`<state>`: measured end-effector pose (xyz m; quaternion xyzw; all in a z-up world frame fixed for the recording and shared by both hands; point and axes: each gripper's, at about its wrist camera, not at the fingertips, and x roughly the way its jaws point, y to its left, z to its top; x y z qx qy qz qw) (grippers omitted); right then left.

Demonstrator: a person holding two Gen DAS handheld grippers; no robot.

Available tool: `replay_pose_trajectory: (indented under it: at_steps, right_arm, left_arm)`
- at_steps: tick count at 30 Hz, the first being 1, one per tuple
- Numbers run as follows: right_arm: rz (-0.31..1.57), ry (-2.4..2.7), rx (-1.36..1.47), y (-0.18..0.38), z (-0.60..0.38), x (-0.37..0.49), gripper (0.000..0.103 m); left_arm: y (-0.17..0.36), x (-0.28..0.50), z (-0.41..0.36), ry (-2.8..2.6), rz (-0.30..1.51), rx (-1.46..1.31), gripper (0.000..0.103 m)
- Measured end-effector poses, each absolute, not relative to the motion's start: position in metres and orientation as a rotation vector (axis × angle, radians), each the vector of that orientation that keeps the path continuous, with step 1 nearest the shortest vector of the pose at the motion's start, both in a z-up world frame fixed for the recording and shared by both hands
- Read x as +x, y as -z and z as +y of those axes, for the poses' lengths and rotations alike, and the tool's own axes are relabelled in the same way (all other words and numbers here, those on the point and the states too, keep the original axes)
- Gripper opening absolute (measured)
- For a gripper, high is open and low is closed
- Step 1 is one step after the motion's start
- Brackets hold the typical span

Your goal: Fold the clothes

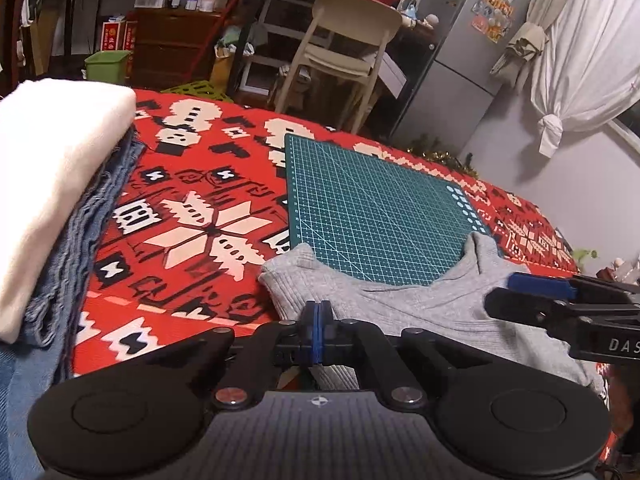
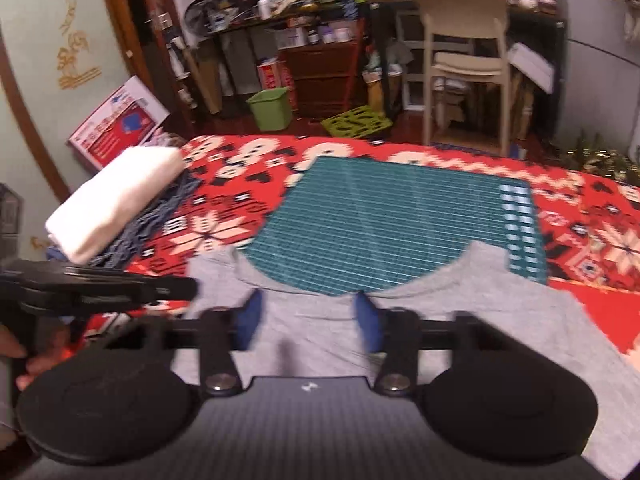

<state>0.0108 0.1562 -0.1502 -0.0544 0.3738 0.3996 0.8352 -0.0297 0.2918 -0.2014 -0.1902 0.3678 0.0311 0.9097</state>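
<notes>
Jaws of the left gripper (image 1: 317, 326) were clenched on the ribbed grey top (image 1: 420, 300); the right gripper (image 2: 310, 320) gaped, soft knit lying between.

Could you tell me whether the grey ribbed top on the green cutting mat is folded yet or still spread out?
Spread out: the grey ribbed top lies flat, its curved neckline open over the green cutting mat, with no fold showing.

Grey garment (image 1: 432, 300): soft ribbed knit, matt. Tablecloth (image 1: 192, 216): woven cloth, red pattern; cutting mat (image 1: 372, 208): smooth, gridded, faint sheen. Left gripper (image 1: 317, 326): matt black plastic, blue pads, bright metal bolts.
</notes>
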Motion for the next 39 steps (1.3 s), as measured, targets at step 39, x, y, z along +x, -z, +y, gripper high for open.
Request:
replay_pose_trajectory:
  at_steps: [39]
  right_arm:
    - [0.835,-0.974,-0.231,0.184,0.227,-0.016,0.003]
  left_arm:
    - [0.194,-0.042,0.296,0.053,0.759,-0.414,0.000]
